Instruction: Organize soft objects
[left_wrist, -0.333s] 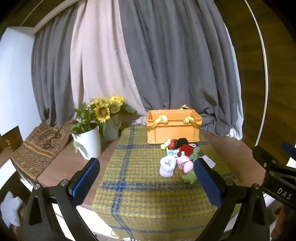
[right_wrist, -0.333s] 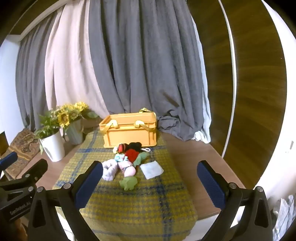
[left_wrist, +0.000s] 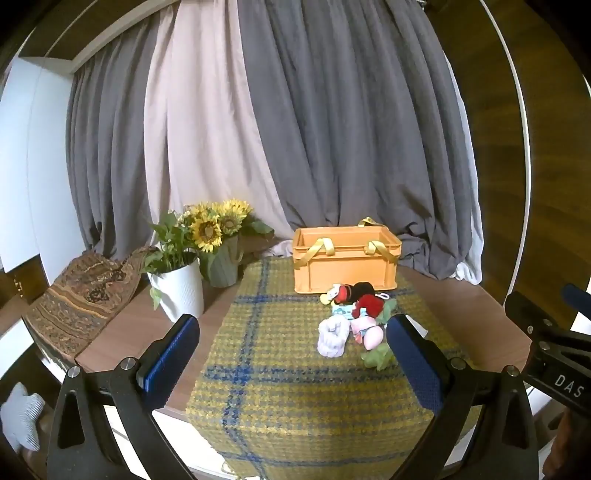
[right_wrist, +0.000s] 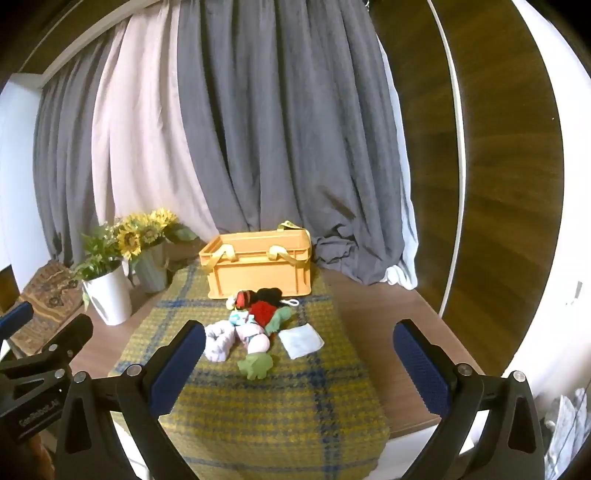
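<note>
A pile of soft toys lies on the yellow-and-blue plaid cloth (left_wrist: 266, 387) in front of an orange crate (left_wrist: 345, 260) with yellow straps. The pile holds a white rolled sock (left_wrist: 332, 338), a red-and-black plush (left_wrist: 364, 301), a pink plush (left_wrist: 369, 332) and a green plush (left_wrist: 376, 358). In the right wrist view the crate (right_wrist: 258, 266), white sock (right_wrist: 218, 343), green plush (right_wrist: 256, 365) and a white folded cloth (right_wrist: 301, 341) show. My left gripper (left_wrist: 291, 354) and right gripper (right_wrist: 295, 354) are both open and empty, held short of the pile.
A white pot of greenery (left_wrist: 179, 291) and a grey vase of sunflowers (left_wrist: 221, 266) stand left of the cloth. A patterned cushion (left_wrist: 81, 295) lies at far left. Grey and pale curtains (left_wrist: 295, 129) hang behind. The wooden table edge (right_wrist: 417, 421) is near on the right.
Both grippers have shifted very slightly; the scene is nearly the same and nothing was picked up.
</note>
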